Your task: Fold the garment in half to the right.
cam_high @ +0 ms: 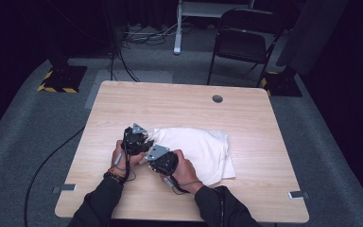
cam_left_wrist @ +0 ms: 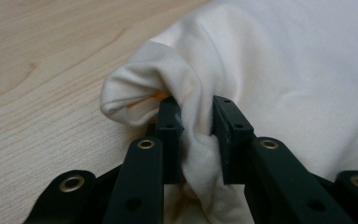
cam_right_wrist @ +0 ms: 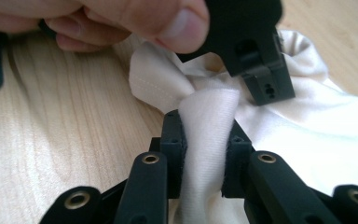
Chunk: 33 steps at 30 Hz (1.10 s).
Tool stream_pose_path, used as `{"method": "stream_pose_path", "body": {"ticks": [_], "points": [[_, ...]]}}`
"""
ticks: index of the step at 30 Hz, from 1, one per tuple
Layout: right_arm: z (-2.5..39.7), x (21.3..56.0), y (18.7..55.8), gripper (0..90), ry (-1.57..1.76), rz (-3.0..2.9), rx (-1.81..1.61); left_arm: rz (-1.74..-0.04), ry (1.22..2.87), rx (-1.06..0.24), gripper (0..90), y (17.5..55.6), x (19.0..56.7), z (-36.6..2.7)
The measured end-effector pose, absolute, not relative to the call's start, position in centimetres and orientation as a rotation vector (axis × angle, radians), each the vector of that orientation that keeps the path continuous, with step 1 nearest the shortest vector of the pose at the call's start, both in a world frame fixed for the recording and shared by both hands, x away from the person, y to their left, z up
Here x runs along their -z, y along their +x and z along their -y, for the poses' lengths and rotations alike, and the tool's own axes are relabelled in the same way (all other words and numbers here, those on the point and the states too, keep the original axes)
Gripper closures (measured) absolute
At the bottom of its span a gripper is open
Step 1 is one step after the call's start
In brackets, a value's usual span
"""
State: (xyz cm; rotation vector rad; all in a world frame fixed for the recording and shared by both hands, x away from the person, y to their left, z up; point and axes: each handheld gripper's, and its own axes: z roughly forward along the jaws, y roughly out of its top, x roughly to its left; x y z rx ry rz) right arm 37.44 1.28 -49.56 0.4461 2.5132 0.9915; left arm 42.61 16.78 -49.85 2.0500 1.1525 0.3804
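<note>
Pinching the white cloth between both jaws, left gripper grips its edge.

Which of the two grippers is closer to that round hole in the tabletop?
The left hand-held gripper, slightly. It pinches the white cloth at its left end, nearer the table's far edge where the hole sits. The right hand-held gripper grips the cloth just behind it, closer to the person.

light: table evenly lit — surroundings dark | gripper views: sharp centre — near edges soft
</note>
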Motion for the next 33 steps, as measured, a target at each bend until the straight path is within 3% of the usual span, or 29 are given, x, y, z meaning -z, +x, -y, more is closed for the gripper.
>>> {"method": "stream_pose_path", "body": {"ticks": [33], "points": [[-0.9, 47.3, 36.3, 76.1, 0.423, -2.498, -1.153, -1.205, 1.942, -0.533, 75.1, 38.8, 46.8, -18.1]]}}
